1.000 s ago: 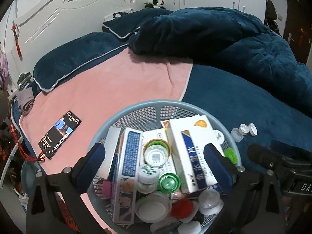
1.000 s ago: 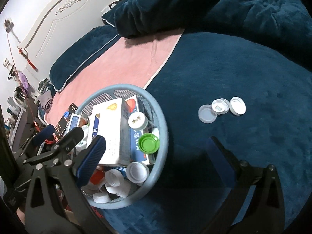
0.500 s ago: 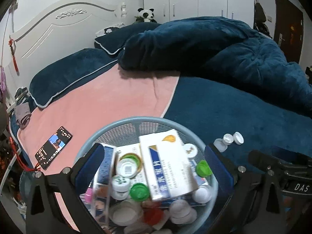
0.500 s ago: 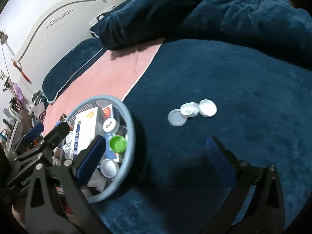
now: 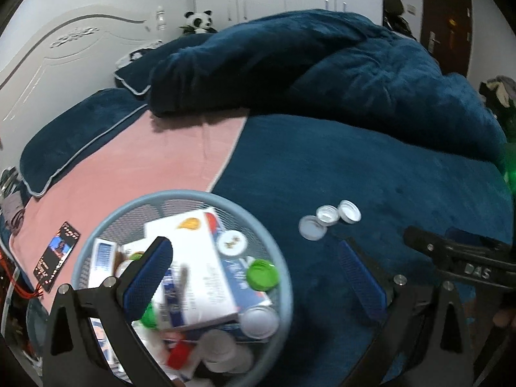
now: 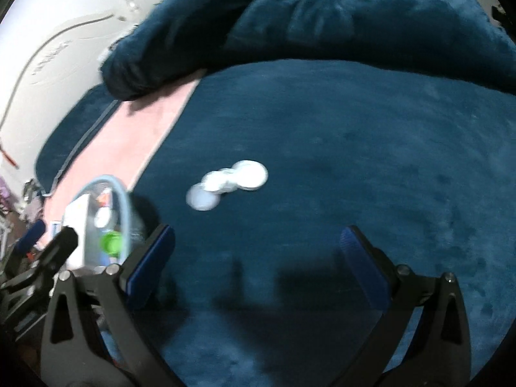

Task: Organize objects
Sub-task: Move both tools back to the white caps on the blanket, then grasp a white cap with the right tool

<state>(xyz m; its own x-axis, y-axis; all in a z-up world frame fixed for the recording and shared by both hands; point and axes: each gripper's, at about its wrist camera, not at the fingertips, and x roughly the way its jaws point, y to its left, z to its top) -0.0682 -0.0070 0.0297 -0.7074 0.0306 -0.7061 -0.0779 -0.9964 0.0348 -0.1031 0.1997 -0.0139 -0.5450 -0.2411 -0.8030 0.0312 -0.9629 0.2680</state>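
Observation:
A round light-blue mesh basket [image 5: 277, 258] sits on the bed, filled with white medicine boxes [image 5: 200, 277], green caps [image 5: 262, 274] and white caps. Three white caps [image 5: 327, 219] lie loose on the dark blue blanket to its right; they show blurred in the right wrist view [image 6: 229, 182]. My left gripper [image 5: 254, 274] is open and empty, its left finger over the basket. My right gripper [image 6: 254, 261] is open and empty, above the blanket short of the caps. The basket [image 6: 124, 200] is at its left.
A phone [image 5: 56, 256] lies on the pink sheet [image 5: 145, 161] left of the basket. A bunched dark blue duvet [image 5: 322, 64] and pillows [image 5: 74, 135] fill the back of the bed. The right gripper's body [image 5: 458, 258] shows at the left view's right edge.
Both grippers have moved right and away from the basket. The basket has slid to the lower left in both views, and the three loose caps are nearer the right gripper's centre.

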